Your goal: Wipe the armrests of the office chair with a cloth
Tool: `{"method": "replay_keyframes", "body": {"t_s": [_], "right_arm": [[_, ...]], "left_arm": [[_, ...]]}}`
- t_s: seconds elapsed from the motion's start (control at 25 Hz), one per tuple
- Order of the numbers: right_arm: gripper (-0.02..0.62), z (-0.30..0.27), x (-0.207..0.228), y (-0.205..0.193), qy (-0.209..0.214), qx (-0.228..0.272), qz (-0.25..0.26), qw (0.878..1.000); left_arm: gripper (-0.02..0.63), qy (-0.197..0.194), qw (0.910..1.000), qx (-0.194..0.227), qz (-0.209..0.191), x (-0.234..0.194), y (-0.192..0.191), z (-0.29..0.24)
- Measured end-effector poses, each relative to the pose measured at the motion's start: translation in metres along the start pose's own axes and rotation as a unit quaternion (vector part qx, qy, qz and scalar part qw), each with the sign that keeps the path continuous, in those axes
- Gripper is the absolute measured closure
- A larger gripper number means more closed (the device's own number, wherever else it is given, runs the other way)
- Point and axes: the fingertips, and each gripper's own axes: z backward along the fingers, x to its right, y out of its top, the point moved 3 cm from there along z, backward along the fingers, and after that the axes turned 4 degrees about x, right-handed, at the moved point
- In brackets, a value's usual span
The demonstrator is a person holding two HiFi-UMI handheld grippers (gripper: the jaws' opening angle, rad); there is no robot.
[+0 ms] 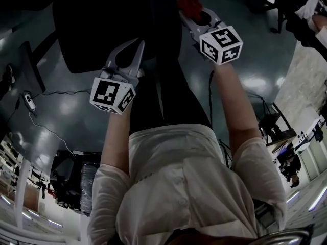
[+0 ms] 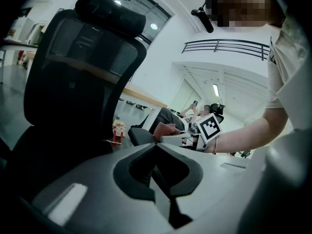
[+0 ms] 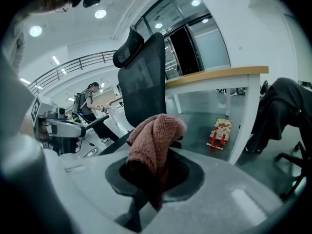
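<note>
Two claws: one in each of the person's hands, raised over the glossy grey floor [image 1: 66, 106], near each other but apart.
Left claw [image 2: 157, 162]: clenched, jaws pressed together with nothing between them.
Right claw [image 3: 152, 177]: grasping the cloth; in the head view it reaches farther out than the left one.
Cloth [image 3: 156, 138]: reddish-pink knit, a folded bundle standing up out of the right claw's jaws.
Office chair [image 3: 144, 77]: black, with a mesh back and a headrest. It stands on the far side of both claws, right behind the cloth in the right gripper view and filling the left of the left gripper view.
Armrest [image 2: 138, 136]: a dark padded shape that looks like an armrest, just left of the cloth in the left gripper view. Whether the cloth touches it cannot be told.
Counter [image 3: 219, 74]: wooden top on white legs, far right of the chair.
Packet [image 3: 219, 130]: red and white, lying on the floor under the counter.
Second chair [image 3: 285, 106]: at the right edge, with a dark garment draped over it.
</note>
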Motion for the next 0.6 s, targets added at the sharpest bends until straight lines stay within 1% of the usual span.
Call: {"method": "replay_keyframes", "body": {"t_s": [0.2,0.6], "right_arm": [[0.543,0.028,-0.020,-0.025,-0.022,-0.002,-0.011,1.000],[0.543,0.068,-0.066,-0.068,-0.048,-0.017,-0.016,0.999]], "left_arm": [[0.589,-0.010,0.9997,-0.012,-0.017,0.010,-0.009,0.016],[0.589,-0.043,0.9984,-0.010,-0.035,0.033,-0.022,0.038]]}}
